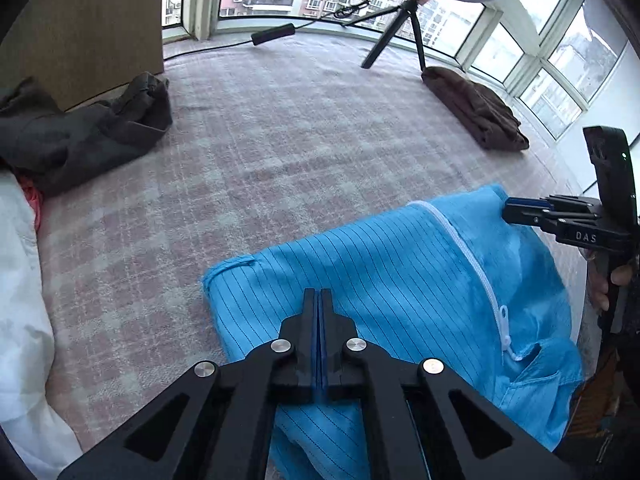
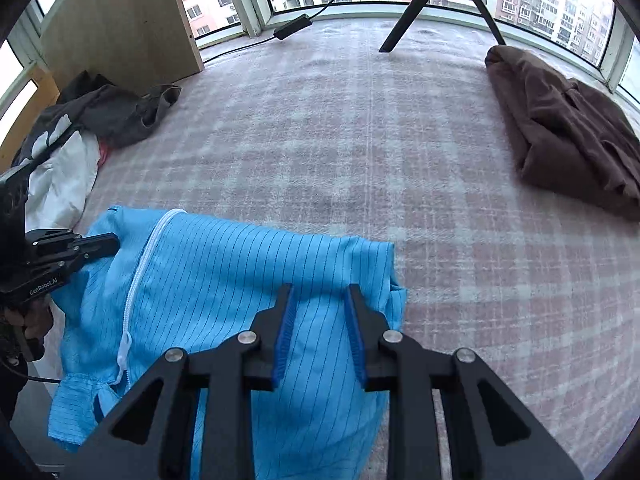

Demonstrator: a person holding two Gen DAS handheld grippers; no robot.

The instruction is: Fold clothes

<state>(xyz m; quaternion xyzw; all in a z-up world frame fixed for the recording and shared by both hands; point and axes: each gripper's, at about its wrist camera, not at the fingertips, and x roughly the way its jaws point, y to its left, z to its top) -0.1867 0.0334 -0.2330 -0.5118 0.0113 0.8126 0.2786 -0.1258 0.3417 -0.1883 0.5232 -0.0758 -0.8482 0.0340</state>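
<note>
My left gripper (image 1: 319, 292) has its jaws pressed flat together, blue pads meeting with nothing between them, tips hovering over the blue garment (image 1: 384, 280). Whether they touch the cloth, I cannot tell from here. My right gripper (image 2: 320, 290) has its jaws a little apart, blue ribbed pads (image 2: 285, 332) facing each other with striped blue cloth showing in the gap; the pads do not seem to press on it.

The blue garment lies partly folded on the checked pinkish carpet (image 2: 400, 140), at the near edge, right under both grippers. Thin dark pinstripes run across it, and a white zipper (image 1: 472, 264) curves down its front to a pull tab near the collar. In the left view, my right gripper sits at the garment's far corner beside the zipper.

Farther off, a folded brown garment (image 2: 568, 132) rests on the carpet near the window. Opposite, a rumpled dark grey garment (image 1: 80, 132) is heaped by a wooden panel (image 2: 128, 20), with white cloth (image 1: 20, 280) next to it. A black tripod (image 1: 400, 28) stands at the window, a cable with a black box (image 2: 292, 26) trailing beside it.
</note>
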